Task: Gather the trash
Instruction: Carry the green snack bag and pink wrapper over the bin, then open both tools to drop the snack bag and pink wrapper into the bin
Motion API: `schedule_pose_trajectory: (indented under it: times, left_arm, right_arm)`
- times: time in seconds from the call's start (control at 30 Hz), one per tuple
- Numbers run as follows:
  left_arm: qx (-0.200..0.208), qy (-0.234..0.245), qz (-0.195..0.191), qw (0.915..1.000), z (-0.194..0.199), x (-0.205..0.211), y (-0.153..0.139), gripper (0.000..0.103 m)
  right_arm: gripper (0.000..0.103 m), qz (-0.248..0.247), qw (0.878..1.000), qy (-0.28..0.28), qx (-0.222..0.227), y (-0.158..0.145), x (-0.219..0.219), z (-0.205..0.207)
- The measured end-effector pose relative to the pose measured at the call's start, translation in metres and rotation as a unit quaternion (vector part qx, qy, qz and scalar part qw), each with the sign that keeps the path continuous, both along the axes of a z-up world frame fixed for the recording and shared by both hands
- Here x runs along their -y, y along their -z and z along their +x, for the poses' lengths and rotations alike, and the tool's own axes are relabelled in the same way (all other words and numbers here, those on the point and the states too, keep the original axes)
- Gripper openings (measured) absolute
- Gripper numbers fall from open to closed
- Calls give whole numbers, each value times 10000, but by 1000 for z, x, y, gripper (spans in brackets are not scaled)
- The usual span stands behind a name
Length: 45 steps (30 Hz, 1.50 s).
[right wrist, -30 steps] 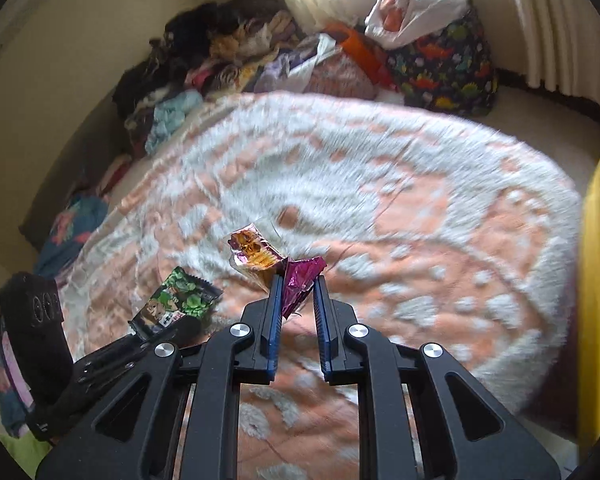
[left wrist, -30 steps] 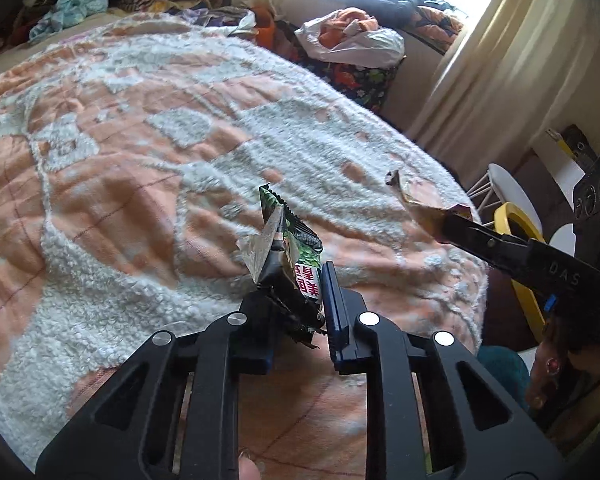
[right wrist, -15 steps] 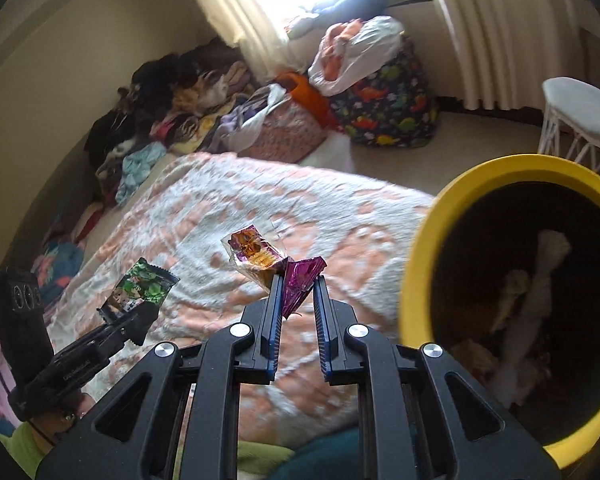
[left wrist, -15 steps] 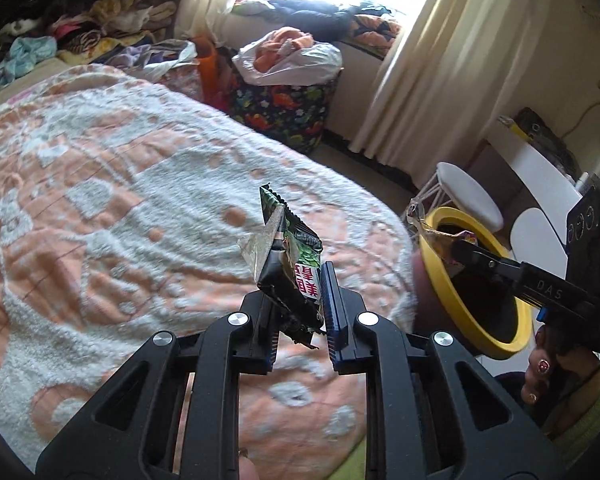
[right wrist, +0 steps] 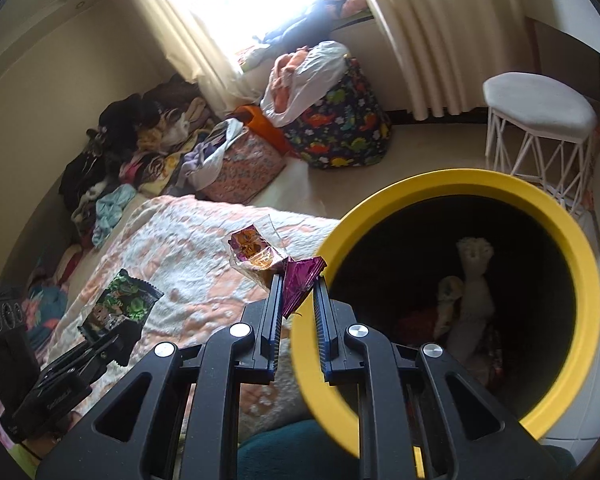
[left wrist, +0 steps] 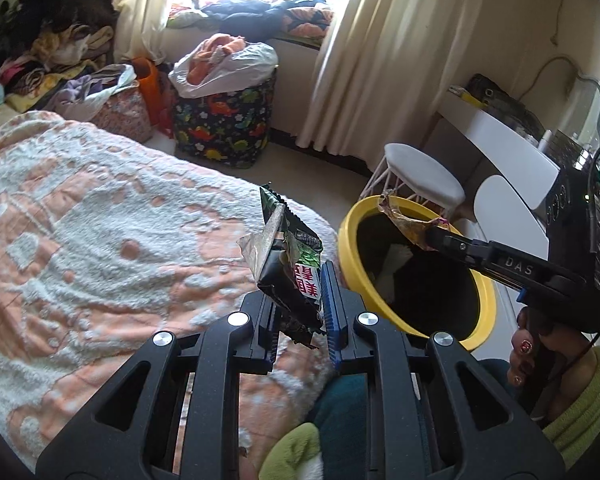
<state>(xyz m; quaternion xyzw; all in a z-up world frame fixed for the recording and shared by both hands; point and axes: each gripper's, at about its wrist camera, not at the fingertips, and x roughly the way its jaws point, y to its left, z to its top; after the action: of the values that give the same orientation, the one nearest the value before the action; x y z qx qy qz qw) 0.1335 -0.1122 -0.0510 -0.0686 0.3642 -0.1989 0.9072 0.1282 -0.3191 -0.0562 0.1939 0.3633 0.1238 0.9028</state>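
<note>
My left gripper (left wrist: pixel 300 276) is shut on a green and black snack wrapper (left wrist: pixel 290 258) and holds it upright over the bed's edge, left of the yellow-rimmed bin (left wrist: pixel 482 300). The wrapper also shows in the right wrist view (right wrist: pixel 118 308). My right gripper (right wrist: pixel 298 284) is shut on a purple and orange wrapper (right wrist: pixel 278 264), held at the bin's (right wrist: pixel 460 182) left rim. In the left wrist view that wrapper (left wrist: pixel 404 220) hangs over the bin's opening. Paper trash (right wrist: pixel 470 292) lies inside the bin.
The bed with a peach and white blanket (left wrist: pixel 100 240) fills the left. A white stool (left wrist: pixel 420 178) stands behind the bin. A dinosaur-print hamper (left wrist: pixel 224 120) and a clothes pile (left wrist: pixel 52 60) sit near the window. A white desk (left wrist: pixel 500 136) is on the right.
Both grippers have swung right from over the bed toward the bin, each keeping its wrapper. The right gripper's wrapper is now over the bin's opening.
</note>
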Motion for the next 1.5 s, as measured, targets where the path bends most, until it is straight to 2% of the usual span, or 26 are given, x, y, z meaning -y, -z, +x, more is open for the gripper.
schedule_pose_trajectory:
  times: [0.37,0.6,1.03,1.17,1.33,1.4,1.5]
  left_arm:
    - [49,564,191,9982,2,52,1,13]
    - [18,897,277,9956,5,83,7,13]
    - [-291,1348,398,9897,19,130,30,13]
    - [-422,1455,493,9872,27,142,40,13]
    - [-544,1596,616,9838,34,156,51,14]
    - [-568,1613,696,9828,35,161,53,16]
    - [-644,1592,725,9825,38,162,55,36]
  right_arm:
    - [15,201,9977,636,-85,6,53,-7]
    - [15,161,9940,1066,-196,12,82,-11]
    - [17,430,9842,1599,-624,33,110,-14]
    - [28,515,9817,1710,-661,36,118,-15]
    - [35,559,9803,1774,-670,36,122,-16]
    - [41,592,9804,1750,-680,36,123,-17]
    - [43,555,9804,1758,-699,34,124,-19]
